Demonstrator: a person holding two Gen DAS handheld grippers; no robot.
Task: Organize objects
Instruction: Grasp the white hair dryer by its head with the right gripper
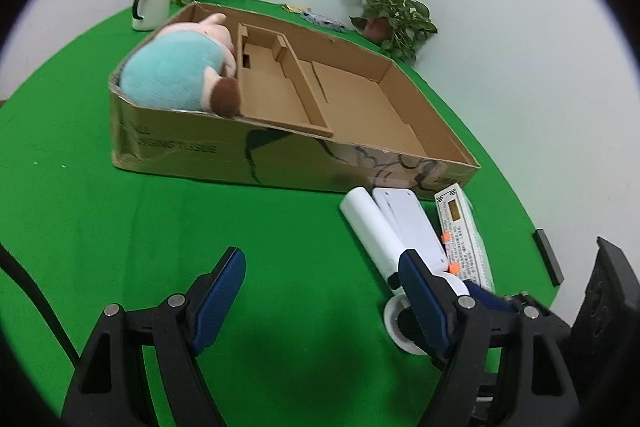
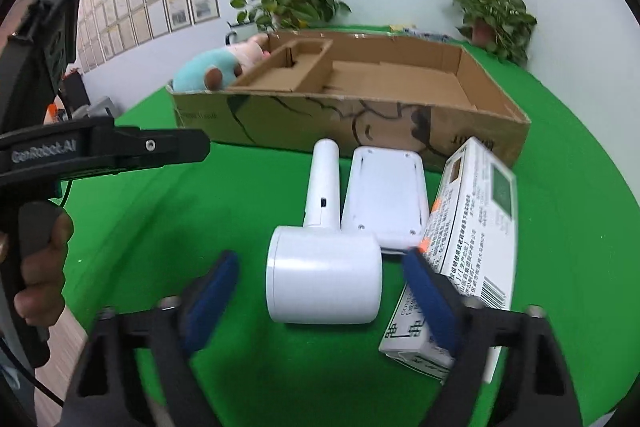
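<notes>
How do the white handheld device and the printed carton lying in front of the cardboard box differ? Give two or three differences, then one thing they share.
The white handheld device is plain and rounded, a drum head on a tube handle; the printed carton is flat-sided and covered in text. The device lies between the right gripper's open jaws; the carton lies outside them. Both rest on the green cloth, outside the cardboard box.

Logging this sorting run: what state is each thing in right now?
Brown cardboard box: open-topped, large right section bare.
Blue-and-pink plush toy: lying in box's left end.
White lint roller: on green cloth, between right gripper pads, ungripped.
White printed carton: tilted.
Left gripper: open, holding nothing.
</notes>
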